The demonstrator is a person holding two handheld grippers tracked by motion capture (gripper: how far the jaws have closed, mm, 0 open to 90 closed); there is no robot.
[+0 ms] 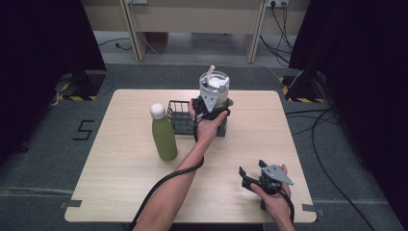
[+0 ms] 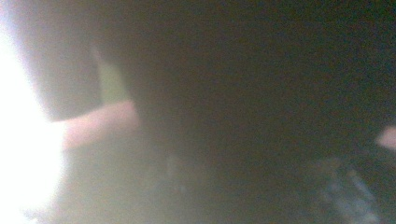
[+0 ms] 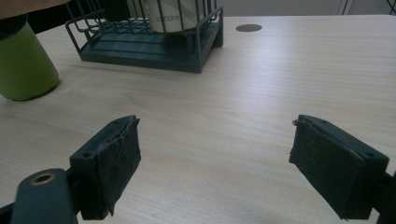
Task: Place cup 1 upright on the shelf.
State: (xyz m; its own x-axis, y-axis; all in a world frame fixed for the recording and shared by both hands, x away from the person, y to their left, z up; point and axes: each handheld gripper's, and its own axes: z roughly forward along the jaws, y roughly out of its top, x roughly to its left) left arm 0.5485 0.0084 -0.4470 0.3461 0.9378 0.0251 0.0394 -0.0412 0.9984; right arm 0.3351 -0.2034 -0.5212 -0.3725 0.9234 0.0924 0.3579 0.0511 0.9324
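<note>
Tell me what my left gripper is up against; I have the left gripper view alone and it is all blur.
Observer: In the high view the left gripper is against a cup with a straw, at the right end of a wire basket; I cannot tell whether it grips the cup.
Operator: Give me the right gripper.
Observer: The right gripper is near the front right corner of the table, open and holding nothing.
Operator: Report anything beside the basket.
Observer: A green bottle stands upright just left of it.

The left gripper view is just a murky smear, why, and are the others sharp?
Left gripper view: pressed too close, out of focus, white glare at its left edge. High view: evenly lit, left gripper at the clear cup. Right gripper view: crisp table.
</note>
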